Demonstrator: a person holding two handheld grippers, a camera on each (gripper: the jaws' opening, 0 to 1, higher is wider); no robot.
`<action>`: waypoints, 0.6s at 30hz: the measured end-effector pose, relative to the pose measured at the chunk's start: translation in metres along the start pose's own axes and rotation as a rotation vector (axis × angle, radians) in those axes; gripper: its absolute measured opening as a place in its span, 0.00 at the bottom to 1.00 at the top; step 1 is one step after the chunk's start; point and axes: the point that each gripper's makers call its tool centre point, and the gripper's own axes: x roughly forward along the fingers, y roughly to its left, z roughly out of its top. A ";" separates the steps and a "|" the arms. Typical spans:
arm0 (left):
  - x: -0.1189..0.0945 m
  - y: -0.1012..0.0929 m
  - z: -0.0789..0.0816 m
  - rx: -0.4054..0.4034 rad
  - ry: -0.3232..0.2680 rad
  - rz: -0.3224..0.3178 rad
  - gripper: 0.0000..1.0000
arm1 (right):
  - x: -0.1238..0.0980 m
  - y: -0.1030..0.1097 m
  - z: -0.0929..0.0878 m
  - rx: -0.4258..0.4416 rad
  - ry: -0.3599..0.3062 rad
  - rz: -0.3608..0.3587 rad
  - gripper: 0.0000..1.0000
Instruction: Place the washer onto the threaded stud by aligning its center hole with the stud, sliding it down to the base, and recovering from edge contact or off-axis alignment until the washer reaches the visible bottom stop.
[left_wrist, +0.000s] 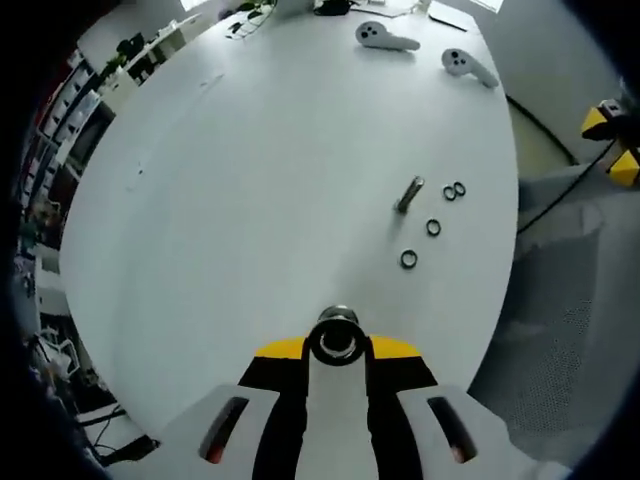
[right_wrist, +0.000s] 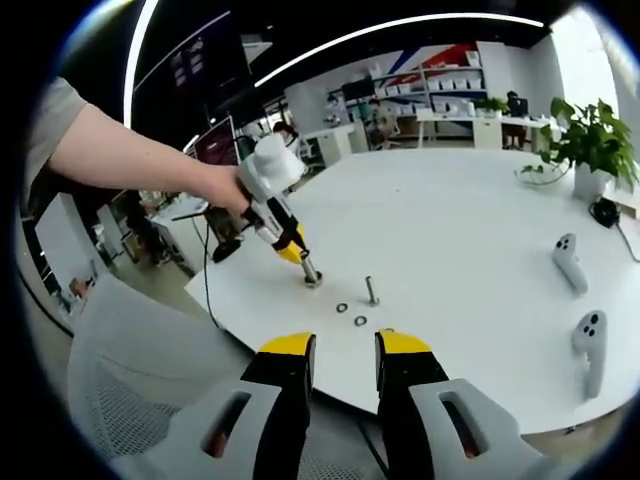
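We hold a washer (left_wrist: 337, 341) in the left gripper (left_wrist: 337, 350), ready for the stud (left_wrist: 409, 194); right gripper (right_wrist: 345, 352) narrow, idle.

Left tool (left_wrist: 338, 345) closed on something — arm outstretched, right tool (right_wrist: 345, 345) open
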 end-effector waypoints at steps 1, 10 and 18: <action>0.001 0.003 -0.001 0.042 0.010 0.022 0.19 | 0.000 0.000 0.000 0.001 -0.001 -0.001 0.26; 0.016 -0.001 0.003 0.075 0.040 0.023 0.19 | -0.001 -0.002 0.001 0.008 -0.008 -0.008 0.26; 0.039 -0.003 -0.002 0.053 0.071 0.011 0.19 | -0.001 -0.004 0.001 0.012 -0.010 -0.018 0.26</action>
